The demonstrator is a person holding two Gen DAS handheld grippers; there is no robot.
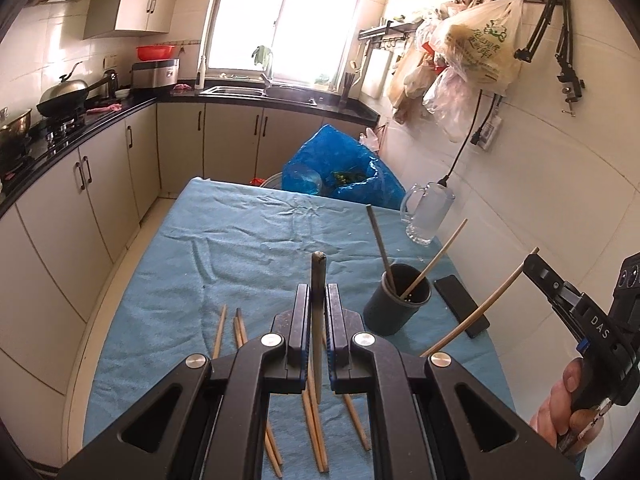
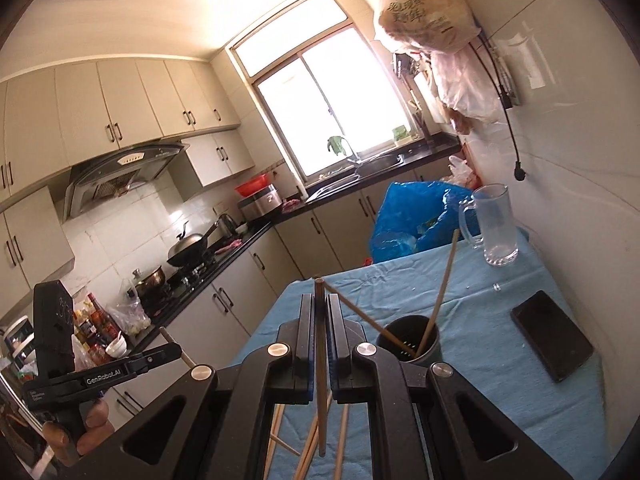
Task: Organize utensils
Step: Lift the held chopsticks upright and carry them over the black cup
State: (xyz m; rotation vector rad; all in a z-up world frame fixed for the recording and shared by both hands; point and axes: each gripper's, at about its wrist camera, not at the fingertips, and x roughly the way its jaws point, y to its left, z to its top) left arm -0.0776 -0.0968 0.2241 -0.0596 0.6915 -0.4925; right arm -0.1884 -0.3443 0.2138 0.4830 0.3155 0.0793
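My left gripper [image 1: 318, 290] is shut on a dark-tipped chopstick [image 1: 319, 268] that stands upright between its pads, above the blue cloth [image 1: 240, 240]. Several loose wooden chopsticks [image 1: 219, 332] lie on the cloth under it. At the right edge, a hand holds my right gripper [image 1: 534, 262], shut on a pale chopstick [image 1: 480, 308]. In the right wrist view my right gripper [image 2: 319, 302] clamps that chopstick [image 2: 321, 420] upright. A dark holder cup [image 1: 396, 308] [image 2: 434, 344] with two chopsticks in it stands just right of both grippers. The left gripper [image 2: 174, 350] shows at lower left.
A black phone [image 1: 460, 304] [image 2: 552, 336] lies right of the cup. A glass mug [image 1: 426, 216] [image 2: 494, 232] stands at the cloth's far right corner by the tiled wall. A blue plastic bag [image 1: 340, 168] sits beyond the far edge. Kitchen cabinets [image 1: 100, 184] run along the left.
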